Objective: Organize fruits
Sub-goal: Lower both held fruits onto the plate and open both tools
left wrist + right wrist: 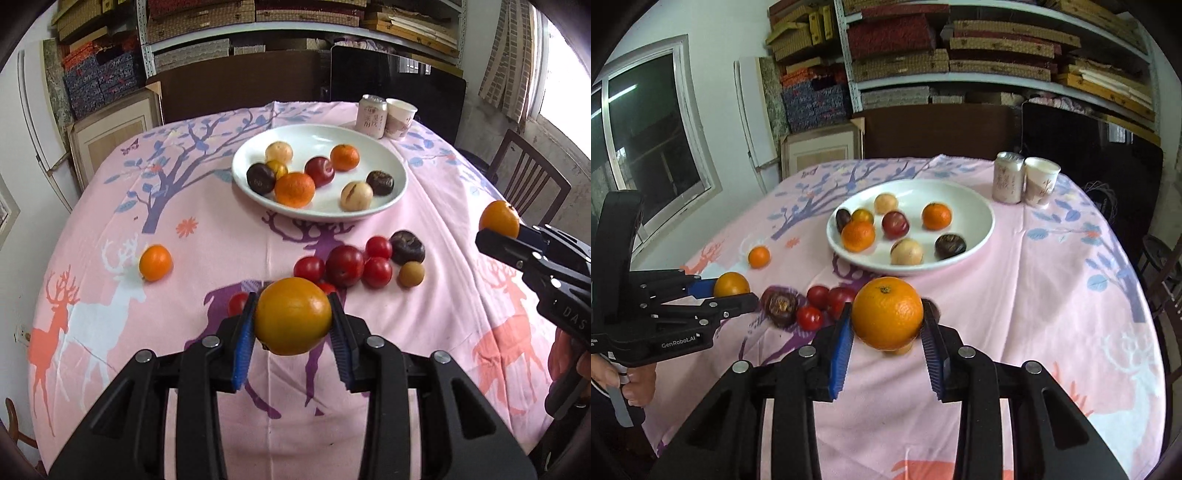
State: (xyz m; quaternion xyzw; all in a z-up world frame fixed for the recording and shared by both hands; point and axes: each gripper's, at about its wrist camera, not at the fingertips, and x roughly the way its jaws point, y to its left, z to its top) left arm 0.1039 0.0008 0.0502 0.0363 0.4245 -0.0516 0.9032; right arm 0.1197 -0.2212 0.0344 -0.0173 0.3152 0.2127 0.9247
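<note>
Fruits lie on the counter (184, 177), draped in a soft pink cloth printed with deer and trees. The left tool (293, 317) is clamped on a smooth yellow-orange fruit (293, 314); the right tool (886, 317) grips a dimpled round orange (887, 312). A glossy white plate (391, 155) holds 8 fruits. Beyond stand a metal can (371, 116) and paper cup (400, 117), with shelves of woven boxes (997, 48) behind.

Colours and patterns noted, table scene

Tablecloth (424, 325): pink, printed with purple, white and coral deer and blue-leaved trees. Plate (391, 155): plain white. Gripper pads (242, 350): blue on black frames. Held fruit (293, 315): yellow-orange; second held fruit (888, 314): bright orange. Loose tomatoes (376, 271): red.
</note>
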